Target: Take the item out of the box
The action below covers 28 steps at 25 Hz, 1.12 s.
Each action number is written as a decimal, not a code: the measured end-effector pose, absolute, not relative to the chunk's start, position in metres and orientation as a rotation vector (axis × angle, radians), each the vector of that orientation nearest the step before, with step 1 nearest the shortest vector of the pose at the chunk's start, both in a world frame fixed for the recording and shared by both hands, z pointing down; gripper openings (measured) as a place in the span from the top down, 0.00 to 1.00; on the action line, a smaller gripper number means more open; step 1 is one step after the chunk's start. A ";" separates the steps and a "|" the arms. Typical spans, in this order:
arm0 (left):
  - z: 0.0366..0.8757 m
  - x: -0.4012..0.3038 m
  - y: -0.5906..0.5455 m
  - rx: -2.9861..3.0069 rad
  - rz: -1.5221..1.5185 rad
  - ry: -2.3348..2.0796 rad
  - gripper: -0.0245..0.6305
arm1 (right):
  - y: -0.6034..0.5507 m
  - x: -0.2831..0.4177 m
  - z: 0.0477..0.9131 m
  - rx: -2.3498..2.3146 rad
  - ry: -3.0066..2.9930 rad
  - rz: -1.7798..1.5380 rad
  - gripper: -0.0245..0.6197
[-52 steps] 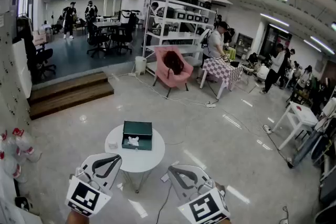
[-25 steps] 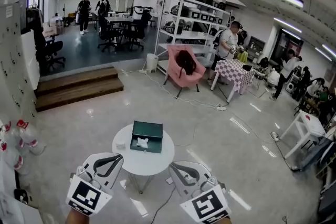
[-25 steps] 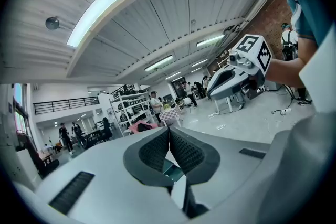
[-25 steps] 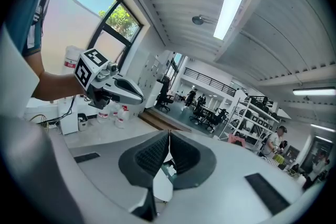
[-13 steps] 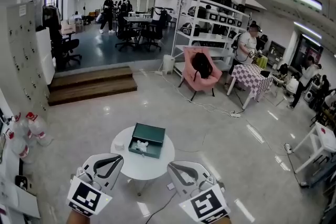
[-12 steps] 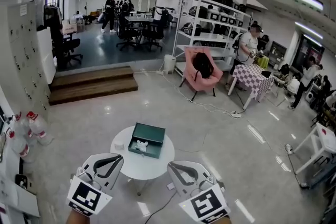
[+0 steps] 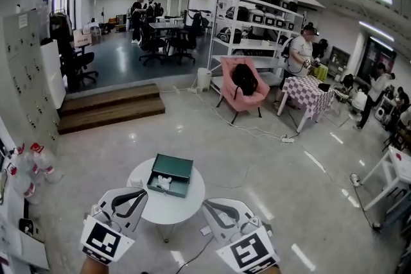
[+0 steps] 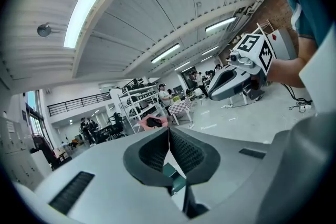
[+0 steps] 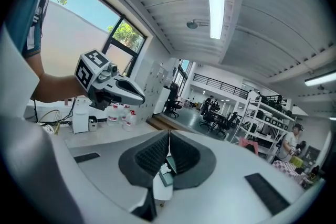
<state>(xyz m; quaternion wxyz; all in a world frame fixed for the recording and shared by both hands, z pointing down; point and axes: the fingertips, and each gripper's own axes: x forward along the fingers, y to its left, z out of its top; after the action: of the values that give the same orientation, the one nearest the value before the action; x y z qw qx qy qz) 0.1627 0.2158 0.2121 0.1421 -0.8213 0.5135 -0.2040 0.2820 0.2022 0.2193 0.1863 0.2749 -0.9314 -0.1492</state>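
A dark green open box (image 7: pixel 169 175) stands on a small round white table (image 7: pixel 183 205) a few steps ahead of me. A white item (image 7: pixel 160 183) lies inside the box at its near end. My left gripper (image 7: pixel 144 191) is held low at the left, short of the table, its jaws shut and empty. My right gripper (image 7: pixel 205 205) is held beside it, also shut and empty. In the left gripper view the pads meet at the left gripper's tips (image 8: pixel 169 131), with the box (image 8: pixel 171 171) showing below them. In the right gripper view the right gripper (image 9: pixel 169 137) is closed over the box (image 9: pixel 167 178).
A pink chair (image 7: pixel 241 90), tall shelving (image 7: pixel 257 22) and a checkered table (image 7: pixel 312 90) stand beyond the round table. Wooden steps (image 7: pixel 109 109) lie at the back left. Water bottles (image 7: pixel 26 170) sit at the left wall. Several people stand in the distance.
The view has swung a little, so the table and box now sit slightly lower and further left. Both grippers keep their places in the view and stay shut.
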 end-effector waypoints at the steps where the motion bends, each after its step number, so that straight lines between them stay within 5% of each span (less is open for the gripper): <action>1: 0.213 0.168 0.207 -2.374 -0.584 1.471 0.93 | 0.195 0.288 0.222 0.784 -2.618 -0.415 0.90; 12: 0.229 0.160 0.084 -2.483 -0.533 1.278 0.93 | 0.093 0.280 0.237 0.966 -2.516 -0.354 0.90; 28: 0.237 0.020 -0.086 -2.595 -0.478 1.057 0.93 | -0.055 0.137 0.242 1.172 -2.391 -0.270 0.90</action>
<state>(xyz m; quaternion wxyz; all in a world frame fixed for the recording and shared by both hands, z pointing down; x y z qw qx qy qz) 0.0195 -0.0861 0.2370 0.1491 -0.9028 0.3676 -0.1663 0.1372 -0.0546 0.2419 0.2302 0.4261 -0.8693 -0.0982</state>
